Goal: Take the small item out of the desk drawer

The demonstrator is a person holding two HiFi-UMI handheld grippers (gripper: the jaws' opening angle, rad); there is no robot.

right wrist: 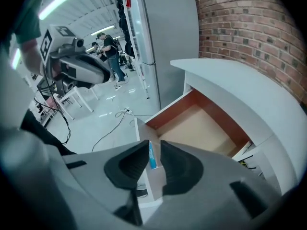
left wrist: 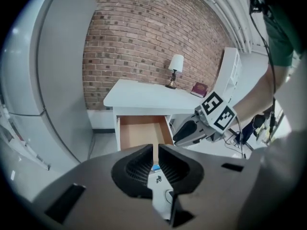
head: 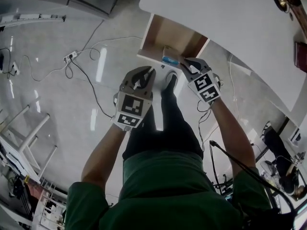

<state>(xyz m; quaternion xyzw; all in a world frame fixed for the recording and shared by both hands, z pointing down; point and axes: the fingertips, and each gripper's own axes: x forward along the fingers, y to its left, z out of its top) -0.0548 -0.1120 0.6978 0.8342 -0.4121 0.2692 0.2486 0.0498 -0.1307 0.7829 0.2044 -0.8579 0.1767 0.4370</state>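
The white desk [head: 230, 28] has its wooden drawer [head: 165, 35] pulled out. A small blue item [head: 170, 60] lies at the drawer's front edge. My right gripper [head: 184, 64] hovers just right of it, tips almost at it. In the right gripper view the jaws [right wrist: 154, 145] are open and the blue item [right wrist: 151, 156] shows in the gap, with the pads apart from it. My left gripper [head: 144, 75] hangs lower left of the drawer, away from the item. Its jaws [left wrist: 155, 150] leave only a narrow slit with nothing between them; the drawer [left wrist: 141, 131] shows beyond.
Cables and a power strip [head: 70, 56] trail over the floor left of the drawer. A lamp [left wrist: 175, 66] and a red book [left wrist: 199, 89] stand on the desk by the brick wall. A tall grey cabinet [right wrist: 168, 42] stands beside the desk. My shoe [head: 170, 80] is under the drawer front.
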